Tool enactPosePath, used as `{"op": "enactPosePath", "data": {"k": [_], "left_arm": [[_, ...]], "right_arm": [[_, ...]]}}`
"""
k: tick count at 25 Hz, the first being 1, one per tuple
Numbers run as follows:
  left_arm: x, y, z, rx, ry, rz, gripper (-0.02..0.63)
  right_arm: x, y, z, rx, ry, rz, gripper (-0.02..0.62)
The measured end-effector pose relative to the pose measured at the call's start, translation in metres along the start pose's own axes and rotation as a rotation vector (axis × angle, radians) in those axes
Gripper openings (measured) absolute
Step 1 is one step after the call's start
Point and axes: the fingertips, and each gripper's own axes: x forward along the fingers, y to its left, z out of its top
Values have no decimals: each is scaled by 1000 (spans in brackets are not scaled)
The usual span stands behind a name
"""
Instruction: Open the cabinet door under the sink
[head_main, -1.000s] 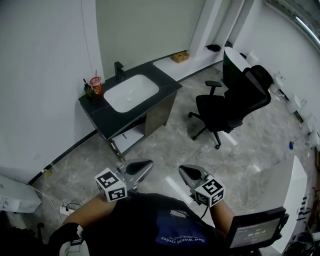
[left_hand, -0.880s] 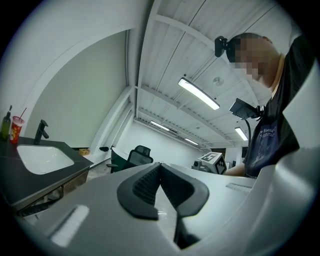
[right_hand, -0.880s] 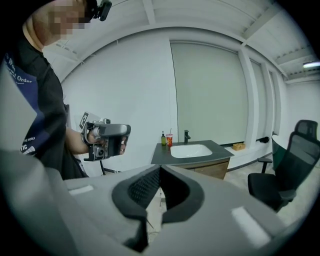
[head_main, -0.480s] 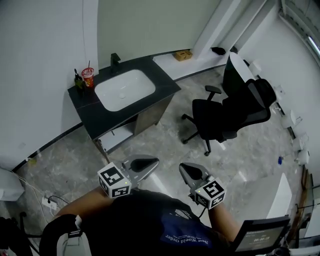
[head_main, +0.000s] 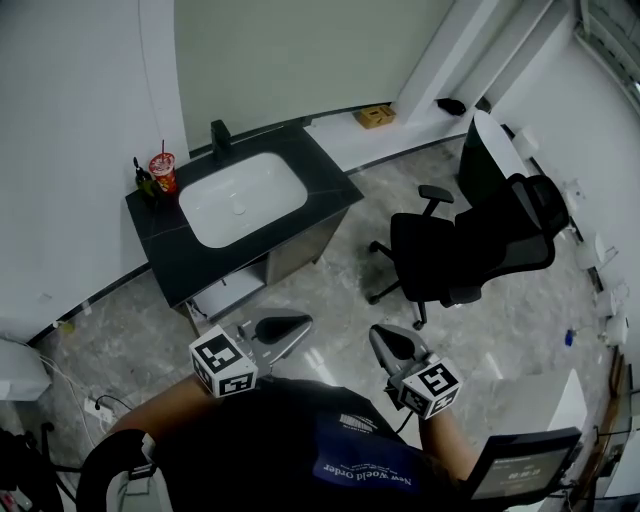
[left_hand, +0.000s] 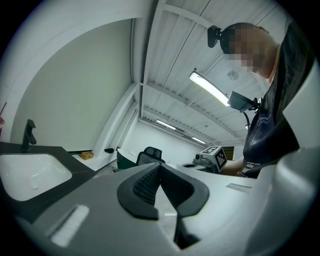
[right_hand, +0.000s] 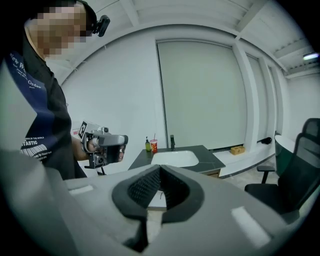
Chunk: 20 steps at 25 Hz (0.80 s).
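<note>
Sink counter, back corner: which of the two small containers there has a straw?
The red cup, with a thin straw sticking up from it; the dark bottle right beside it has none.

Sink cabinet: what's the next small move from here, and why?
Probably step closer to the sink cabinet. A stretch of floor lies between its door and both grippers, so neither looks able to reach it. The left gripper and right gripper are shut and empty near the person's body.

The cup (head_main: 162, 170) stands left of the sink (head_main: 242, 197), the chair (head_main: 455, 255) right.
</note>
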Motion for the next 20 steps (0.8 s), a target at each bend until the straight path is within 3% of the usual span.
{"op": "enactPosePath", "data": {"k": [8, 13, 20], "left_arm": [[59, 3, -6, 35, -41, 213, 0], [98, -15, -1, 45, -118, 345, 0], [105, -11, 1, 46, -120, 498, 0]], "right_arm": [[-1, -81, -3, 42, -45, 171, 3], [-7, -119, -2, -36, -26, 313, 3], [30, -133, 7, -43, -29, 462, 3]]}}
